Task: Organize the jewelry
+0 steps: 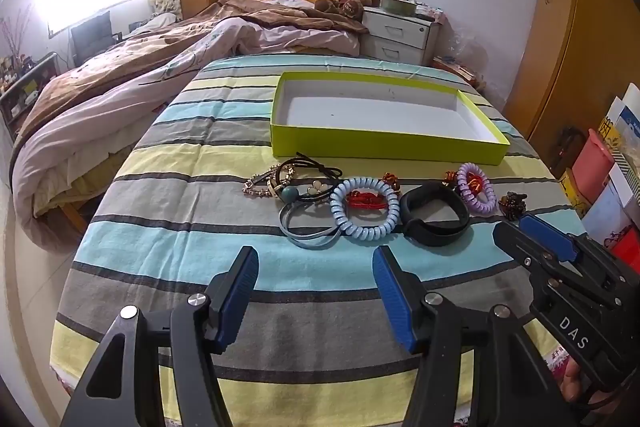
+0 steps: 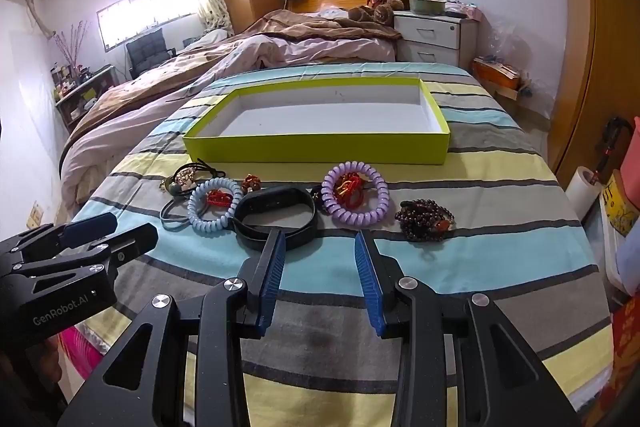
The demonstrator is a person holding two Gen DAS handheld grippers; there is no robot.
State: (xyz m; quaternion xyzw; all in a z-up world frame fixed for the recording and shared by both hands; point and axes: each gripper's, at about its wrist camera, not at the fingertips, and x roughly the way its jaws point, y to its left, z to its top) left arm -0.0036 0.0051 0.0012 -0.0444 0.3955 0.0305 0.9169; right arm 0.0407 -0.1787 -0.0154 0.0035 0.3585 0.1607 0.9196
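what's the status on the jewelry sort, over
Left gripper and right gripper open, empty. Jewelry row on cloth, green box empty behind it. Nothing in the way.

Bare cloth (image 2: 320,267) before jewelry row (image 2: 280,211).

Red cord (image 1: 366,201) — tangled, form unclear

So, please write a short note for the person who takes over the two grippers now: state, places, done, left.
Left gripper: open, empty, above the striped cloth.
Right gripper: open, empty, near the black wristband.
Lime-green box: nothing in it.
In a row in front of the box: blue coil hair tie, purple coil hair tie, dark bead bracelet, black hair ties with charms.
Done: nothing yet. Left: move every piece into the box.
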